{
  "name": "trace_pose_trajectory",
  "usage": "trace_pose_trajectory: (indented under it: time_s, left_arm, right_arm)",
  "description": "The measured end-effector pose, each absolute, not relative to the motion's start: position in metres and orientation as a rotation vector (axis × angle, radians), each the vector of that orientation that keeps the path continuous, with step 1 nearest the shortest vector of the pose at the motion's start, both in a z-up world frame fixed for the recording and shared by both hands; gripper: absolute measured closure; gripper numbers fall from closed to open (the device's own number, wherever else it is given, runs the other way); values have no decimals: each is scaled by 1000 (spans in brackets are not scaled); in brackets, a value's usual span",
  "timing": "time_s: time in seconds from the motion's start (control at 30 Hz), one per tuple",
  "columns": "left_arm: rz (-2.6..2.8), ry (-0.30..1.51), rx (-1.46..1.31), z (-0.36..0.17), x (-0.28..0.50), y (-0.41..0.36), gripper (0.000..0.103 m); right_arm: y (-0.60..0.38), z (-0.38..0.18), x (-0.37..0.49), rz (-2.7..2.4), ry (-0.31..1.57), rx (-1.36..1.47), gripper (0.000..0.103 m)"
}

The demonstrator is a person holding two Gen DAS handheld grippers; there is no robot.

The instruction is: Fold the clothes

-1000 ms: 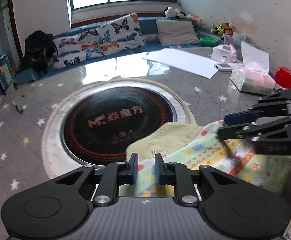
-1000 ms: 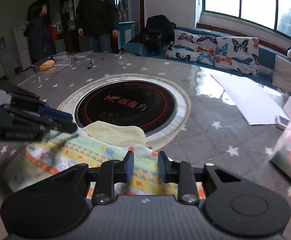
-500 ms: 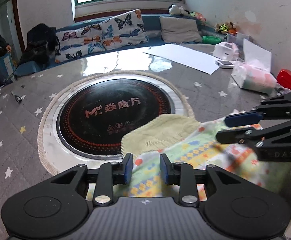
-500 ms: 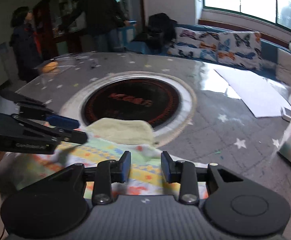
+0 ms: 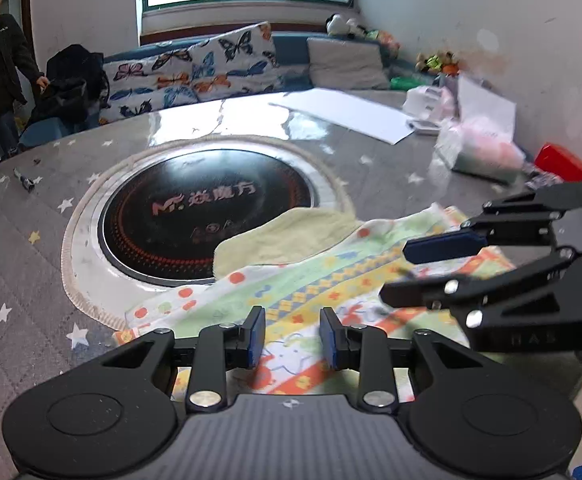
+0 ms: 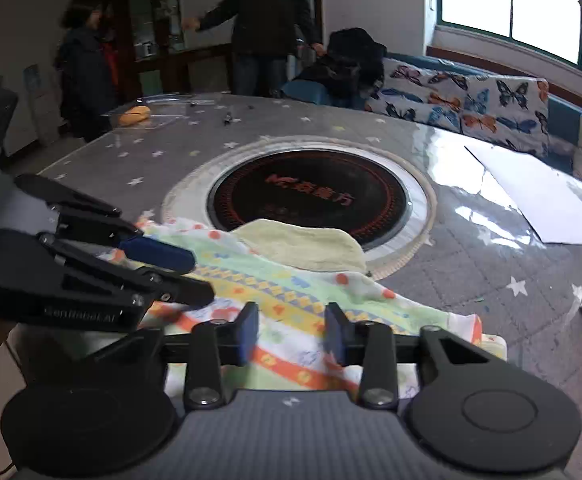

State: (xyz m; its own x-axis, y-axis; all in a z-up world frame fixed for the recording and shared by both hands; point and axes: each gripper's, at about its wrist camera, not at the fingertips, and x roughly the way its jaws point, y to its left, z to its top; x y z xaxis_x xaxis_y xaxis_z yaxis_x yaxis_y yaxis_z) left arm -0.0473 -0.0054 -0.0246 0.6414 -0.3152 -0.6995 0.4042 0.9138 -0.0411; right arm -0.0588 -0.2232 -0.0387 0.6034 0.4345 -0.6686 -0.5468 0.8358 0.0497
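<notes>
The cloth (image 5: 291, 280) is lying flat on the near side of the table (image 5: 31, 280), and its far yellow flap (image 5: 287, 236) is resting on the rim of the black round plate (image 5: 207, 216). The cloth is long from left to right, like a wide strip, and its stripes are running the same way. On the left, the left claw (image 5: 292, 334) is hanging over the near edge of the cloth with its two blue pads spread apart and nothing between them. The cloth is lying right under it and stretching away to the far side. On the right, the right claw (image 6: 291, 334) is doing the same thing, spread wide and holding nothing, over the near edge of the right part of the cloth (image 6: 291, 292). Each claw is near its own end, so I think both are getting ready to drop down, pinch the near edge and carry it over toward the far edge. The right end (image 6: 467, 328) is looking a bit bunched, so that side may be harder to grab.
</notes>
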Motion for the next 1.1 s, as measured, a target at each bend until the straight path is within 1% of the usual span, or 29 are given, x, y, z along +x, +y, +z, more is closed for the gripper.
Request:
trace_pose_trajectory:
  time_s: [0.13, 0.4, 0.63, 0.7, 0.77, 0.9, 1.1]
  left_arm:
    - [-395, 778, 154, -30, -59, -6, 68]
    - [-400, 750, 148, -20, -102, 3, 68]
    - [-368, 757, 140, -26, -129, 10, 67]
    - [-361, 744, 124, -21, -134, 15, 63]
    - [-346, 746, 123, -22, -137, 19, 62]
    - [-340, 784, 100, -30, -137, 24, 62]
    - [-294, 720, 94, -12, -120, 38, 61]
  right_arm:
    - [-219, -51, -68, 592, 767, -208, 62]
    - [-225, -35, -98, 626, 732, -197, 62]
    - [-226, -44, -115, 634, 748, -199, 62]
    - [-232, -40, -120, 626, 740, -199, 62]
    - [-243, -39, -123, 596, 740, -196, 62]
    - [-260, -53, -122, 551, 799, -173, 62]
    - [-268, -38, -110, 539, 754, -192, 61]
